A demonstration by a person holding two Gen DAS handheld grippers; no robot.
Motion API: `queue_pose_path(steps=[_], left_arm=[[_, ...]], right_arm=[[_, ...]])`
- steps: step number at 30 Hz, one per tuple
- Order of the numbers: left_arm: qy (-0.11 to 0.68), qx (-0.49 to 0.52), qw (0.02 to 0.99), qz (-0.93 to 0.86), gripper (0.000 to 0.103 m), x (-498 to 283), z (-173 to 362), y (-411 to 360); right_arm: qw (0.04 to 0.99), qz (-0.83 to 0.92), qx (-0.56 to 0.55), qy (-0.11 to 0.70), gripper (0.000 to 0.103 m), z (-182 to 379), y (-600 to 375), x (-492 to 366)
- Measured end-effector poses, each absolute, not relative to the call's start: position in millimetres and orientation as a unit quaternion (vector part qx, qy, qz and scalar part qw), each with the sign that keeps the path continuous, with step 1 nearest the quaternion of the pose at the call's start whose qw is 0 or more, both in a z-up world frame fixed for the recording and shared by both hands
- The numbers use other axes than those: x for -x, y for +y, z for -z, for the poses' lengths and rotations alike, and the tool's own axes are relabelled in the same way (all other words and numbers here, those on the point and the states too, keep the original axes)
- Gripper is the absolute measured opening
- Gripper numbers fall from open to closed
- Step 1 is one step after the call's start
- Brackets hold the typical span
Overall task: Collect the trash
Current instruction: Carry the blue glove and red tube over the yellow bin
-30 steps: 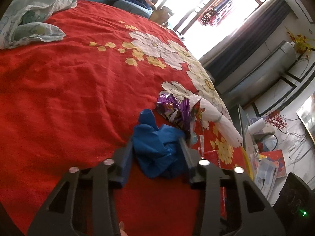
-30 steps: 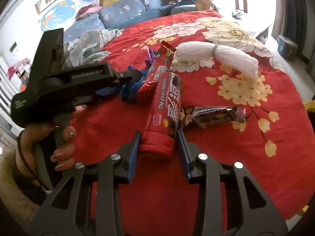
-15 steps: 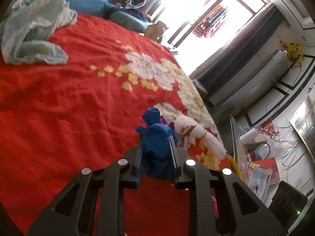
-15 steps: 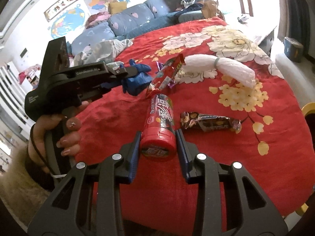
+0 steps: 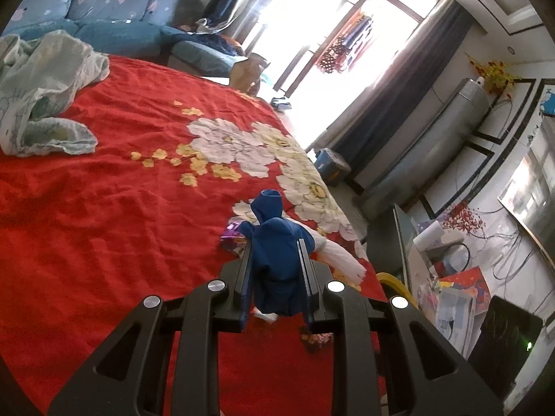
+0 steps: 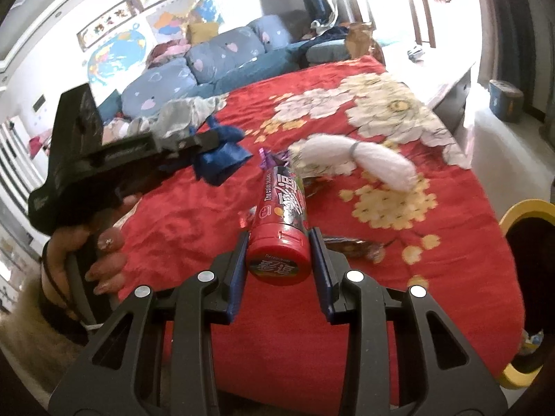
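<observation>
Trash is now airborne: the crumpled blue glove (image 5: 277, 263), pinched in the left gripper (image 5: 275, 260), and the red cylindrical candy tube (image 6: 279, 228), clamped in the right gripper (image 6: 279, 242), have both lifted off the red floral bedspread (image 5: 104, 208). Next probably comes the yellow-rimmed bin (image 6: 520, 215), near right.

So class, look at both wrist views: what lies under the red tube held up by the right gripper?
The red tube, clamped in the right gripper, hangs above the red bedspread. A brown snack wrapper pokes out beside it. Whatever sits directly beneath the tube is hidden.
</observation>
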State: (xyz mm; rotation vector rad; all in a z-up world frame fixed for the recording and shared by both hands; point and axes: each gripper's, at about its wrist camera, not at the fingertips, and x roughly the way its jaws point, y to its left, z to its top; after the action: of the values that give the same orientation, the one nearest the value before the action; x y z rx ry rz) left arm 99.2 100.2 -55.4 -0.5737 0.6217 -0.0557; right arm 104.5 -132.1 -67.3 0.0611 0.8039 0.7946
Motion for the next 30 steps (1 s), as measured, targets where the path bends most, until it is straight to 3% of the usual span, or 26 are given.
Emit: queue_pose_path(steps=[30], left_arm=[[0.316,0.196,0.922,0.11,0.021,-108,35,9]], right_arm=[[0.895,-0.264,-0.114,0.34,0.027,43,-249,-143]])
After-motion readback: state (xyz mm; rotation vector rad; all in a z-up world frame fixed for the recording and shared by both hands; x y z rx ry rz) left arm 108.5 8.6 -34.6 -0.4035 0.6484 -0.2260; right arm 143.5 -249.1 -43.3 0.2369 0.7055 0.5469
